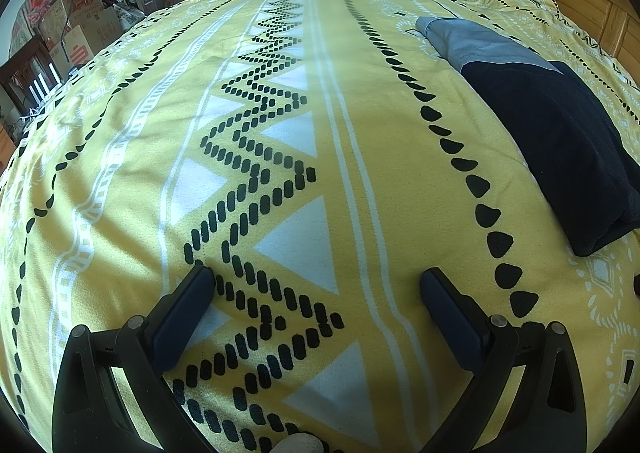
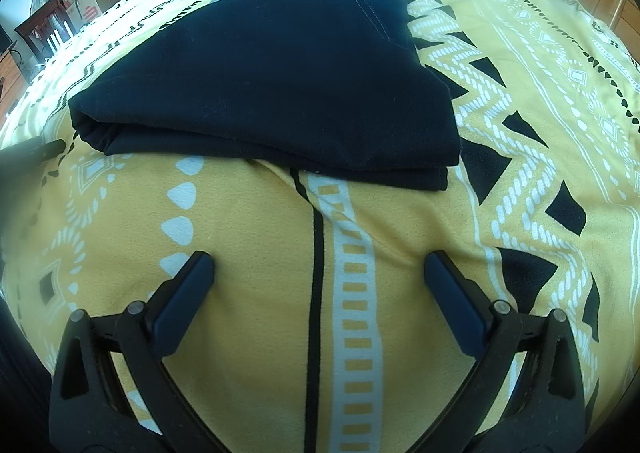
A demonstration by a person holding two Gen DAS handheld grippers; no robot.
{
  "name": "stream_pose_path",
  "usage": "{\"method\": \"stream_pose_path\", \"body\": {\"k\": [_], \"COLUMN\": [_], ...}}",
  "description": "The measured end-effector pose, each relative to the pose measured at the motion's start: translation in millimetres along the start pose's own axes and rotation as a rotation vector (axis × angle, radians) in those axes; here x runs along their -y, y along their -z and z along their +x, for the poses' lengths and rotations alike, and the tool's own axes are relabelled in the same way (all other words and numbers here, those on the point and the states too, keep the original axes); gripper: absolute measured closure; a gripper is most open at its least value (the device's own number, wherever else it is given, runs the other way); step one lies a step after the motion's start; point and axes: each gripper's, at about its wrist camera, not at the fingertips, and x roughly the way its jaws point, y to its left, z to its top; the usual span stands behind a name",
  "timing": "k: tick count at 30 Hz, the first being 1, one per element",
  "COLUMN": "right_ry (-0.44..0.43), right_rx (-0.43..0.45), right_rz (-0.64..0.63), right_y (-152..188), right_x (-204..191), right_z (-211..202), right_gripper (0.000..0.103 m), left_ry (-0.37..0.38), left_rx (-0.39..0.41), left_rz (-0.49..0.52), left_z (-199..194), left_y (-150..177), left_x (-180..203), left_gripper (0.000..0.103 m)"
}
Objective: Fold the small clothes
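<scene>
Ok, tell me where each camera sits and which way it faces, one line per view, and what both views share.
Left wrist: sits on the left tongs, low over the yellow patterned blanket, facing along the bed; the folded dark garment lies off to its right; only its two fingers show, apart.
Right wrist: sits on the right tongs, facing the folded dark garment straight ahead; its fingers show, apart and empty.
Shared: garment, blanket, cardboard boxes at far left.

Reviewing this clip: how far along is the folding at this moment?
Done: the dark navy garment lies folded in layers on the yellow patterned blanket. In hand: nothing; the left gripper and right gripper are both open over bare blanket. Left: no unfolded small clothes show nearby, so perhaps nothing.
</scene>
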Motion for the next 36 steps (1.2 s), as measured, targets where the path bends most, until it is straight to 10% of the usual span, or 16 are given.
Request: {"method": "stream_pose_path", "body": {"k": [36], "right_ry": [0.015], "right_rx": [-0.023], "right_rz": [0.000], "right_y": [-6.5], "right_x": [-5.5], "right_z": [-0.7], "right_gripper": [0.000], "left_ry": [0.018], "left_rx": [-0.071], "left_rz": [0.055], "left_z": [-1.6], "left_y": [-2.2], "left_x": [23.0], "left_gripper": [0.000]}}
